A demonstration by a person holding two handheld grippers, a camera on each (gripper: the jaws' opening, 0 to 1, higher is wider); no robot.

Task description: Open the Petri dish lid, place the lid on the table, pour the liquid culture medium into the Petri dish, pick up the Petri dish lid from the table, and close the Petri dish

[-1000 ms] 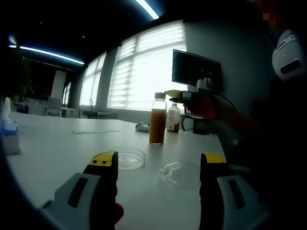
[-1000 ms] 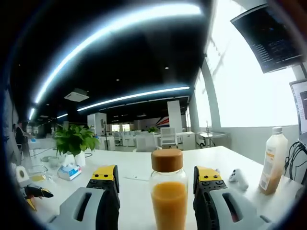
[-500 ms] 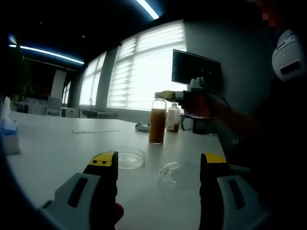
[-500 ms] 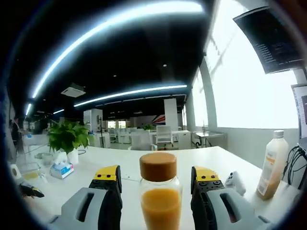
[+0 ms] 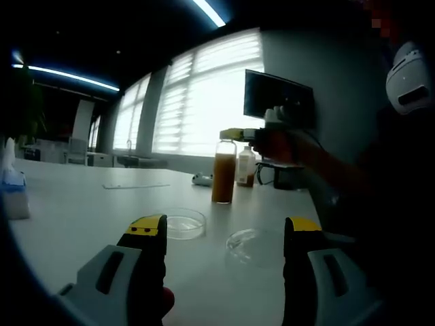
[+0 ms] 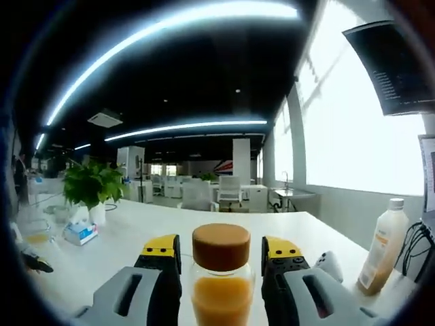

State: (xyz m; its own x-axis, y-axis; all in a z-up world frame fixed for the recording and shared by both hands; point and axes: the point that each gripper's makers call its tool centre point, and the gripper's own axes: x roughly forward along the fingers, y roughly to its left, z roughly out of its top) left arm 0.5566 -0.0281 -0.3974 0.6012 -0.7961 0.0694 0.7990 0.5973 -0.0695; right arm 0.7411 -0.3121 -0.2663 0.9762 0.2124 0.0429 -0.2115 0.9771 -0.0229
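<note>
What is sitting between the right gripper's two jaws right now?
In the right gripper view, the brown-capped bottle of orange liquid stands between the right gripper jaws.

White table (image 5: 81, 204) with open Petri dish (image 5: 182, 223), its lid (image 5: 253, 246) beside, culture bottle (image 5: 223, 173) behind.

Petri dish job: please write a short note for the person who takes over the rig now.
Left gripper: open, empty, above the table.
Right gripper: around the culture medium bottle, just under its brown cap; contact unclear.
Petri dish is open on the table, its lid lying beside it.
Done: lid off and set down.
Left: grip the bottle and pour (cap is on), pick up the lid, close the dish.
</note>
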